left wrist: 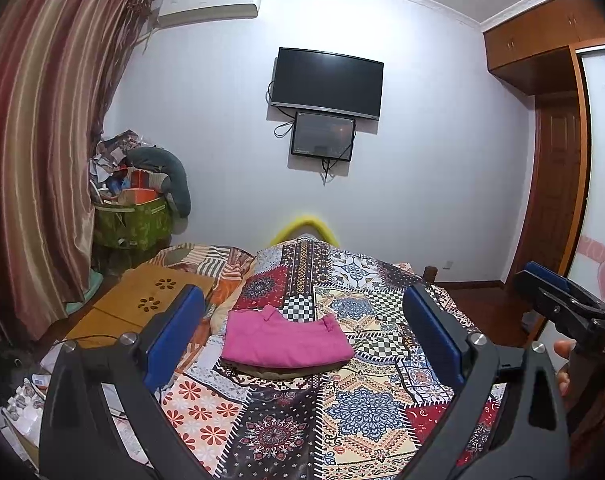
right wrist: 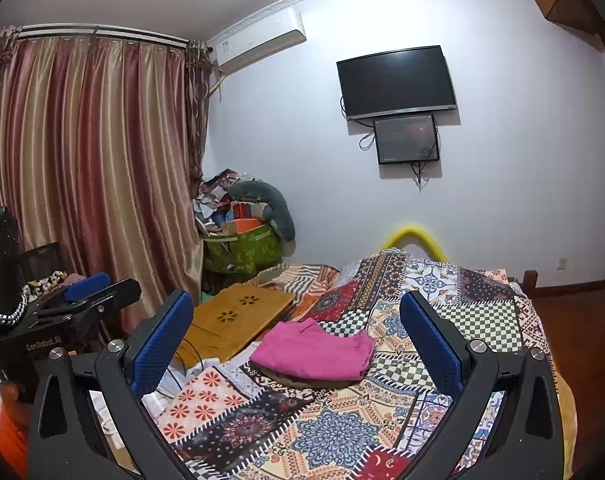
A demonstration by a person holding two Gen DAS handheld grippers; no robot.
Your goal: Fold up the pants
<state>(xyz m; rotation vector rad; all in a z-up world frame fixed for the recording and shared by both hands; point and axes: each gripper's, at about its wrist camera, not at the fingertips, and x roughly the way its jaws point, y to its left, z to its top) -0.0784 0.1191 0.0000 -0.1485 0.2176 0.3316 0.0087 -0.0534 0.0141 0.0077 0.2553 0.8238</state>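
Observation:
Pink pants [left wrist: 286, 340] lie folded into a compact rectangle on the patchwork bedspread [left wrist: 354, 404], resting on a dark flat cushion. In the right wrist view the same pink pants [right wrist: 316, 348] sit ahead, slightly left of centre. My left gripper [left wrist: 302, 332] is open, raised above the bed and short of the pants, its blue pads wide apart with nothing between them. My right gripper [right wrist: 296, 332] is also open and empty, held back from the pants. Each gripper shows at the edge of the other's view: right gripper [left wrist: 562, 300], left gripper [right wrist: 82, 292].
A wooden lap tray [left wrist: 142, 304] lies on the bed's left side, left of the pants. Striped curtains [right wrist: 94, 160] hang at left, with a cluttered green bin [right wrist: 242, 248] in the corner. A TV [left wrist: 326, 82] hangs on the far wall. A wooden wardrobe [left wrist: 542, 60] stands at right.

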